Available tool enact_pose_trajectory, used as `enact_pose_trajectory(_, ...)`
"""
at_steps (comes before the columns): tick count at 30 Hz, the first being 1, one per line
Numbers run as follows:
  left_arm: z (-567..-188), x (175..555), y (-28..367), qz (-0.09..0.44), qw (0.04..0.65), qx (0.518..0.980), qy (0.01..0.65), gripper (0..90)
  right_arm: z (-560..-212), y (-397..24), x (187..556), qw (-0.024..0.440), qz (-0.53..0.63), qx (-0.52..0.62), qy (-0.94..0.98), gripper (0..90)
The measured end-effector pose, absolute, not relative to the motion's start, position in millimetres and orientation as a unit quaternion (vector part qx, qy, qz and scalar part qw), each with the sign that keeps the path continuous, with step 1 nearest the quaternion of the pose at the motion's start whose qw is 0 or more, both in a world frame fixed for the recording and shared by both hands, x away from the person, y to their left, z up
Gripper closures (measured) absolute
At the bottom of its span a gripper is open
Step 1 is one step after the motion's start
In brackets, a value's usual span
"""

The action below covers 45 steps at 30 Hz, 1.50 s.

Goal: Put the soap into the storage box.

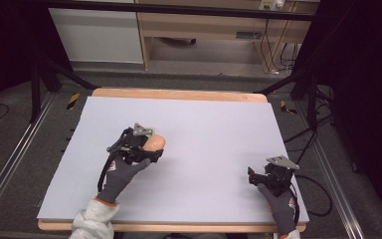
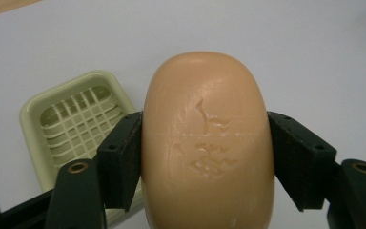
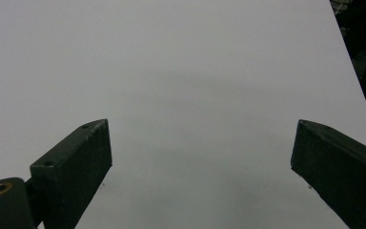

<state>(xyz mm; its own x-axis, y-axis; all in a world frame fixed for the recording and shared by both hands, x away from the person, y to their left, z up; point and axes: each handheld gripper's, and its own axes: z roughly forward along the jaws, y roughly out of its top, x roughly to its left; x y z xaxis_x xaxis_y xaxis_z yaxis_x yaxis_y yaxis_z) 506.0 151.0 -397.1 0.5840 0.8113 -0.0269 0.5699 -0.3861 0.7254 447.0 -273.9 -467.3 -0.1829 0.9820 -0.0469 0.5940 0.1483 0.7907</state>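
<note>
Soap (image 2: pixel 207 143): smooth peach oval bar, faint stamped marks on top — pinched at its sides by the left gripper (image 2: pixel 205 157), held over the table near its left-centre.
Left jaws: flat black pads clamped on the bar.
Soap dish (image 2: pixel 78 129): pale green plastic, rounded rectangle, slatted grid floor — just beside the bar.
Right gripper (image 3: pixel 200 162): jaws spread wide, nothing between.
Table (image 1: pixel 204 124): matte pale-grey sheet, wooden edge.

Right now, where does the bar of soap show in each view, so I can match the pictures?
High view: the soap sits left of centre, at the left gripper.
Left gripper view: it stands mid-frame, clamped between both jaws, with the green soap dish at its left.
Right gripper view: not in it.
Shared landmark: the white table top.
</note>
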Motion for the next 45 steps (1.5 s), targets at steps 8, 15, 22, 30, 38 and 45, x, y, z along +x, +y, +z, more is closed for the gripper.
enact_pose_trajectory(8,-393,516,160,0.175,0.359,0.806,0.436,31.8,-467,-273,447,0.296,0.326,0.567,0.696,6.8)
enact_pose_trajectory(15,-393,524,167,0.183,0.359,0.798,0.448,31.8,-467,-271,447,0.297,0.328,0.567,0.695,6.6)
enact_pose_trajectory(22,-398,534,174,0.188,0.352,0.793,0.461,31.8,-467,-269,448,0.298,0.327,0.563,0.698,6.6)
enact_pose_trajectory(30,-403,542,183,0.193,0.347,0.787,0.472,31.8,-467,-268,449,0.298,0.326,0.565,0.697,6.6)
enact_pose_trajectory(38,-412,550,189,0.191,0.342,0.783,0.484,31.8,-467,-268,449,0.299,0.325,0.565,0.697,6.5)
enact_pose_trajectory(45,-420,556,187,0.188,0.337,0.787,0.482,31.8,-468,-267,449,0.299,0.324,0.564,0.698,6.5)
